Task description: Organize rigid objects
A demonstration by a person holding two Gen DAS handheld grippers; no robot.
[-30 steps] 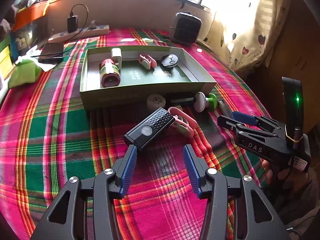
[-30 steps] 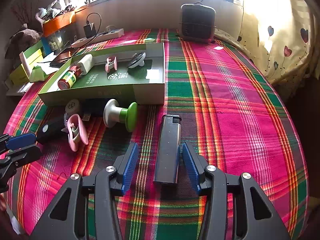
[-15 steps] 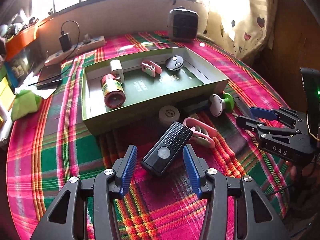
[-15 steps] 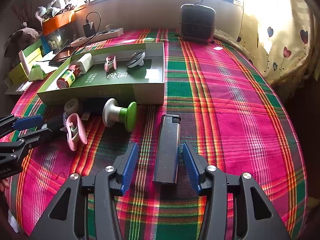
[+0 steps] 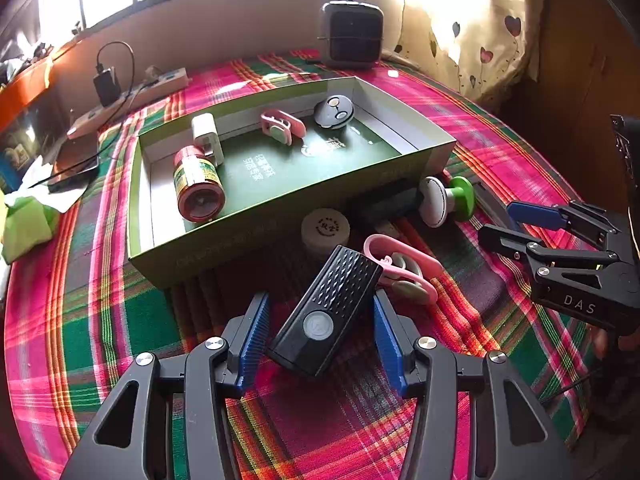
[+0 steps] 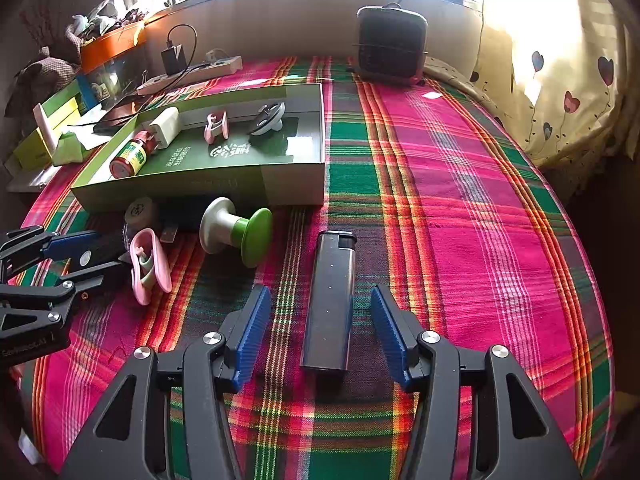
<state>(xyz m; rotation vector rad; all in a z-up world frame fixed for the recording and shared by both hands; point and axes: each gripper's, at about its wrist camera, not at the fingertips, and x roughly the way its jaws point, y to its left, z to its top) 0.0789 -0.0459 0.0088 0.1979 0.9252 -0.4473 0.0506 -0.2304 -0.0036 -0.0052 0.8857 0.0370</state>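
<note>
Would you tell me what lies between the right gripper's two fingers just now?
The dark lighter lies lengthwise on the plaid cloth between the open fingers of the right gripper, touching neither pad. The right wrist view shows this.

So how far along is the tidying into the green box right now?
Done: the red bottle, white plug, a pink clip and round remote lie in the green box. In hand: nothing gripped; the open left gripper straddles the black device, the open right gripper the lighter. Left: those, plus the knob.
</note>
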